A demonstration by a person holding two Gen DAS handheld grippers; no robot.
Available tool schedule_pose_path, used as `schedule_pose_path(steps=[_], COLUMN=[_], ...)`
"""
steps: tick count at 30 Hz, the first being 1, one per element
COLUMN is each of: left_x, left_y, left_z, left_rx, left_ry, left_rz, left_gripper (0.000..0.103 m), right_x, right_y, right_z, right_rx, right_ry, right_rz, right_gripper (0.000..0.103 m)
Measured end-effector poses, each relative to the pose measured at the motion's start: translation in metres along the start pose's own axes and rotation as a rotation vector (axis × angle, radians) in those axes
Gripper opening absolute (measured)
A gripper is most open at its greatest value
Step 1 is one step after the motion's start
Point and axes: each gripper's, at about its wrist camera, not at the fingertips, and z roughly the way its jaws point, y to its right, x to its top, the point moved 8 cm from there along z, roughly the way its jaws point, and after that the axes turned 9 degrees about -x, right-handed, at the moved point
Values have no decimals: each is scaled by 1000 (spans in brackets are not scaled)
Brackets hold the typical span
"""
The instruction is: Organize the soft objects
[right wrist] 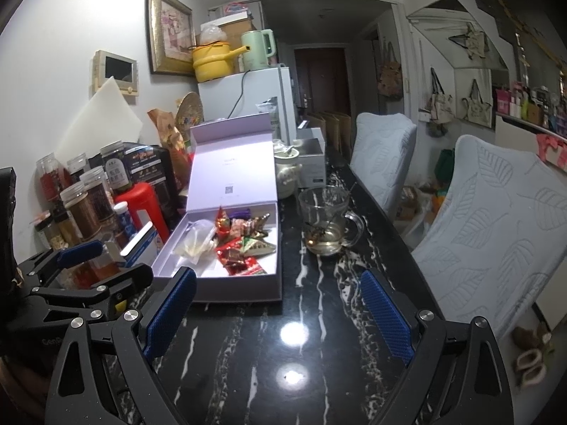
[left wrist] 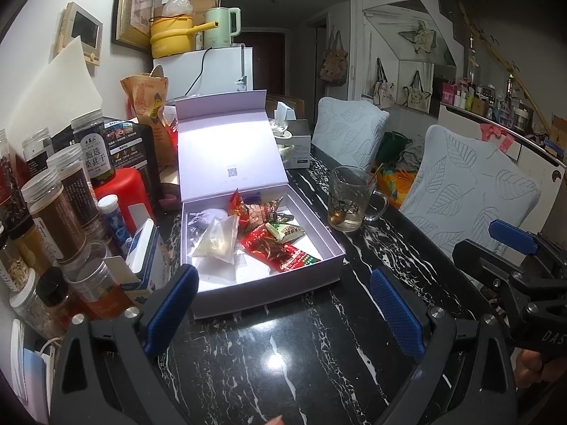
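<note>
Both tongs spread wide, holding nothing — left tongs point(left wrist: 283, 304) and right tongs point(right wrist: 280, 306) over the black marble tabletop point(left wrist: 283, 361). Snack packets point(left wrist: 262, 226) in the open white box point(left wrist: 319, 269) — just ahead.

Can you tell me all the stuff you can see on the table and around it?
box: one, pale lilac, lid standing open, middle of the table
snack packets: several, mostly red, some green and clear, inside the box
glass mug: one, clear, a little liquid and a spoon in it, right of the box
jars: many, clear with dark or brown contents, left of the box
red bottle: one, red, among the jars
table: one, black marble with white veins
chairs: two, pale blue leaf covers, right of the table
pot: one, yellow, on the white fridge behind
kettle: one, pale green, beside the pot
left gripper: black with blue pads, open, empty
right gripper: black with blue pads, open, empty
</note>
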Motion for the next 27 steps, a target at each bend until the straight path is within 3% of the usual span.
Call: schedule_pose_path(steps=[27], left_x=[-4], left_y=[11], left_z=[6], left_rx=[-4], left_ry=[-36], left_rz=[29], left_gripper=[99], right_x=[-5], right_y=[12], right_z=[4], right_rx=[-14], right_ry=[-17], right_rz=[25], right_gripper=[95])
